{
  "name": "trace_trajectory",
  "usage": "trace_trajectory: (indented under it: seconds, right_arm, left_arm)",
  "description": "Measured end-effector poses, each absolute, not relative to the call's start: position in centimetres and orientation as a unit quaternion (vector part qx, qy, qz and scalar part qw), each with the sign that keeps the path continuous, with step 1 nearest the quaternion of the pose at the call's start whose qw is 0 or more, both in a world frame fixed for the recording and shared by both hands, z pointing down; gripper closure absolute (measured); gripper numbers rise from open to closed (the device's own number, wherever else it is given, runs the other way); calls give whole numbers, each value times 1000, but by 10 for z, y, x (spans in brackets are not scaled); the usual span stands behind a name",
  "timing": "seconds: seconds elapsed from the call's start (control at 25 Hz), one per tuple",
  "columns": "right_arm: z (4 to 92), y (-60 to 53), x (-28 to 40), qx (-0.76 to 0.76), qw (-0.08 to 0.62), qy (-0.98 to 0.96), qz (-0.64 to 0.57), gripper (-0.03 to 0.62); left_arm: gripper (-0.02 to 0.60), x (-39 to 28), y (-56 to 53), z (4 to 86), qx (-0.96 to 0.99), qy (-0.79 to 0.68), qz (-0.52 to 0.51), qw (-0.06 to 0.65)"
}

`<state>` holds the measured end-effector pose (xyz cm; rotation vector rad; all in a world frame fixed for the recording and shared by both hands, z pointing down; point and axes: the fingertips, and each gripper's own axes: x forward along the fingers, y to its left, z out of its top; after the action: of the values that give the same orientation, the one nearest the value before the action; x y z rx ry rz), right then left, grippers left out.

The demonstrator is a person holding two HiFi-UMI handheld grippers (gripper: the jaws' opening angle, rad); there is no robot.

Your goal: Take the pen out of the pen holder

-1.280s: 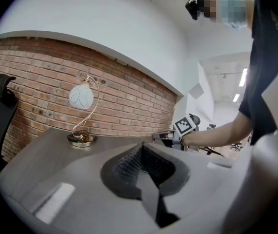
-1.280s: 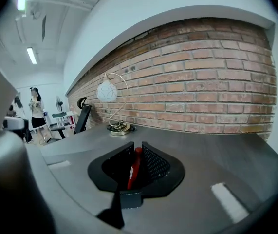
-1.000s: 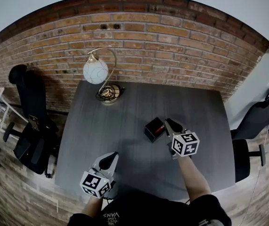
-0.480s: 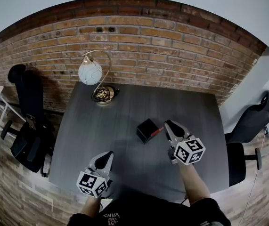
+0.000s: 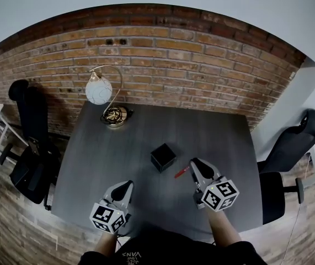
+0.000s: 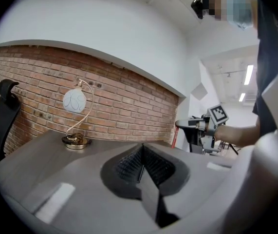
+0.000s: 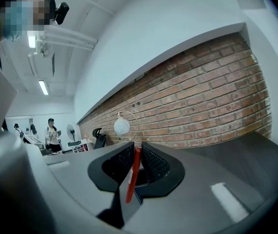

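Observation:
My right gripper (image 5: 193,163) is shut on a red pen (image 5: 182,171), which sticks out to the left of its jaws above the table. In the right gripper view the red pen (image 7: 133,173) stands pinched between the black ribbed pads. The black cube-shaped pen holder (image 5: 163,157) sits on the grey table (image 5: 118,148), a short way left of and beyond the pen, apart from it. My left gripper (image 5: 123,188) hangs over the near table edge with its jaws shut and nothing between them; its own view shows the left gripper (image 6: 140,161) pads pressed together.
A desk lamp with a white globe (image 5: 99,91) and a brass base (image 5: 113,115) stands at the table's far left corner before a brick wall. Black office chairs stand left (image 5: 30,148) and right (image 5: 292,148) of the table.
My right gripper has pulled back towards me and lifted, carrying the red pen out of the holder. The left gripper has shifted a little.

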<state>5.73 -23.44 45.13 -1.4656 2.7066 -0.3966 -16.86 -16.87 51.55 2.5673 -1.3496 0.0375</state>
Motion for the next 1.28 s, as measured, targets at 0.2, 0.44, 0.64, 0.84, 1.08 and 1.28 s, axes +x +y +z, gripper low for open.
trace_trajectory:
  seconds: [0.2, 0.44, 0.64, 0.84, 1.08, 1.28]
  right_arm:
    - [469, -216, 66, -465, 19, 871, -156, 543]
    - [484, -198, 72, -456, 14, 872, -176, 545]
    - [499, -188, 72, -440, 2, 876, -195, 545]
    - [513, -178, 75, -421, -14, 881, -213, 545]
    - [524, -173, 82, -409, -33, 884, -225, 546]
    - [531, -170, 87, -397, -48, 886, -234, 546]
  left_arm:
    - [529, -146, -168, 515, 884, -452, 20, 119]
    - [529, -126, -163, 516, 886, -447, 30, 122]
    - [529, -115, -160, 517, 884, -449, 35, 126]
    - [529, -103, -157, 519, 880, -455, 37, 130]
    - [529, -89, -151, 526, 878, -455, 46, 143]
    - [529, -79, -150, 528, 876, -457, 53, 148]
